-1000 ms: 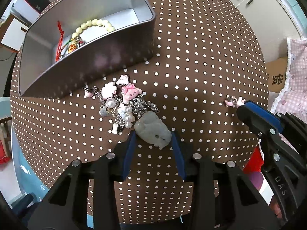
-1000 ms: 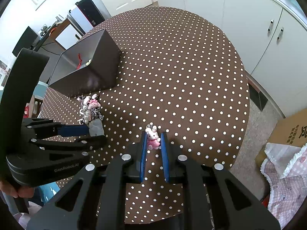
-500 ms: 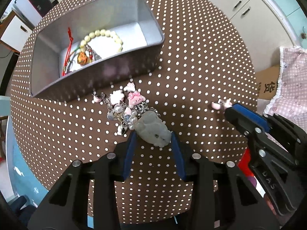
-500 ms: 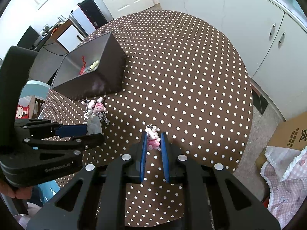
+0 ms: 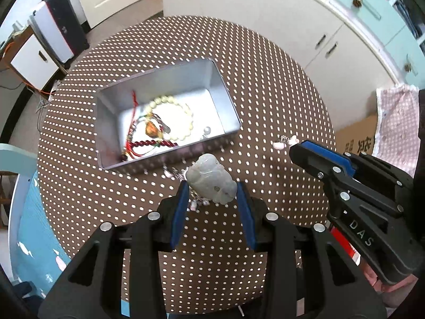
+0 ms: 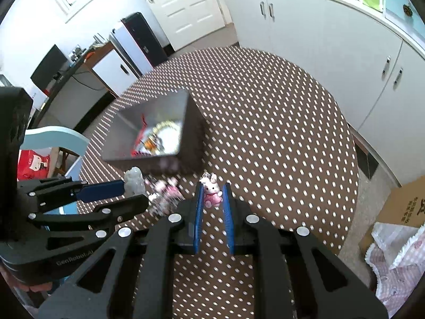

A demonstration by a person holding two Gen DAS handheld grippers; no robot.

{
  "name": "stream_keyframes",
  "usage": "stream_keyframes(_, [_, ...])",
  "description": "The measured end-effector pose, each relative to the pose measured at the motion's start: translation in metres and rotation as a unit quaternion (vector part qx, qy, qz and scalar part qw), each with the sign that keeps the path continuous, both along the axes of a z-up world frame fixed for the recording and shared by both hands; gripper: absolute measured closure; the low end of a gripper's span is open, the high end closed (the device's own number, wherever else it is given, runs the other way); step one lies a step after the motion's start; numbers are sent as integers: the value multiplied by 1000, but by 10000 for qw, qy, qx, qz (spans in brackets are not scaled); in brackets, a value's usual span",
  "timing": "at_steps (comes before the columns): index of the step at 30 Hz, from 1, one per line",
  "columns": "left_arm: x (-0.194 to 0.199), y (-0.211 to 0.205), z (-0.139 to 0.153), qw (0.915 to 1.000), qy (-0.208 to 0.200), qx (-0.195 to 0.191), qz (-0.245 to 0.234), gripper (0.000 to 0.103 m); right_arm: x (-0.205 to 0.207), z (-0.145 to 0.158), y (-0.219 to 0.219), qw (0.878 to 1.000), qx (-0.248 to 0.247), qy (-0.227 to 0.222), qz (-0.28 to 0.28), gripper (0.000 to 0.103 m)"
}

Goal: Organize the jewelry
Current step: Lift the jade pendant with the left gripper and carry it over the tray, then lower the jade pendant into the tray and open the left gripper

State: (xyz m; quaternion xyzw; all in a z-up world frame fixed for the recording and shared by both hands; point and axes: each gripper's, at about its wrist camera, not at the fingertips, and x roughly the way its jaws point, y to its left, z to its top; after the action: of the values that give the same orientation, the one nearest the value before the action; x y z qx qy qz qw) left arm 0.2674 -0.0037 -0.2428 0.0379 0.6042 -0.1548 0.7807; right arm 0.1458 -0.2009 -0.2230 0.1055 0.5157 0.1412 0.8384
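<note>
My left gripper [image 5: 212,186] is shut on a pale jade pendant [image 5: 211,179] and holds it above the table, with its charm chain [image 5: 196,202] hanging below. My right gripper [image 6: 212,194] is shut on a small pink rabbit charm [image 6: 211,192], also raised; it shows in the left wrist view [image 5: 285,142] too. A grey metal tin [image 5: 225,117] stands open on the round polka-dot table [image 5: 265,79]. Inside lie a cream bead bracelet [image 5: 183,130] and a red cord piece [image 5: 148,143]. Both grippers hover just in front of the tin.
White cabinets [image 6: 332,42] run along the right. A cardboard box [image 6: 406,207] and pink cloth [image 6: 393,265] lie on the floor at right. A blue chair [image 6: 53,135] stands at the table's left edge.
Both grippers have risen well above the table with their pieces. The left one has lifted the pendant and its charm chain off the cloth. The tin's inside has come into full view.
</note>
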Motion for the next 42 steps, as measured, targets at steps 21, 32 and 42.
stream_keyframes(21, [66,48,9,9937,54,-369,1061,66,59,-2,70,9949,-124,58,1004,87])
stream_keyframes(32, [99,41,-37,9919,563,-218,1119,66,83,-13,54,9978,-149,335,550,75])
stream_keyframes(42, [121,21,-59,9929,754,-66,915,66,100,-21,43,9978,-211,523,335,73])
